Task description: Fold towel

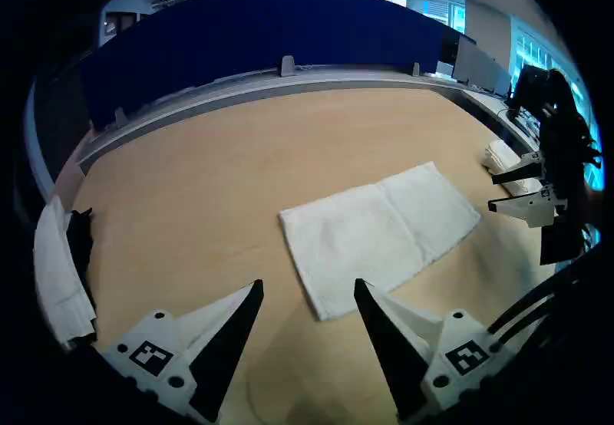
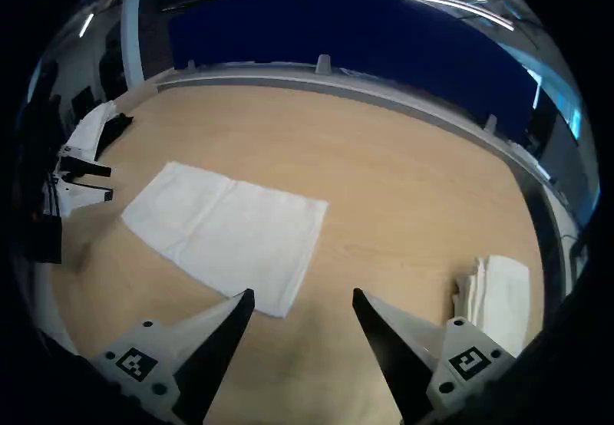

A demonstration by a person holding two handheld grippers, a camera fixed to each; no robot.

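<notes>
Towel [image 1: 384, 233] lies flat on the desk [image 1: 230, 156] between the left gripper [image 1: 307, 283] and right gripper [image 2: 302, 293], each with fingers apart, likely positioned to pinch opposite ends.

**White towel flat on the table, both tools open**

The left tool [image 1: 308, 283] hovers with its fingers spread, empty, just short of the towel's [image 1: 380, 233] near edge. The towel lies flat on the wooden table [image 1: 215, 164]. At the right edge the right tool [image 1: 493, 193] hangs with its fingers parted, clear of the towel. A blue partition [image 1: 253, 34] stands behind.
</notes>
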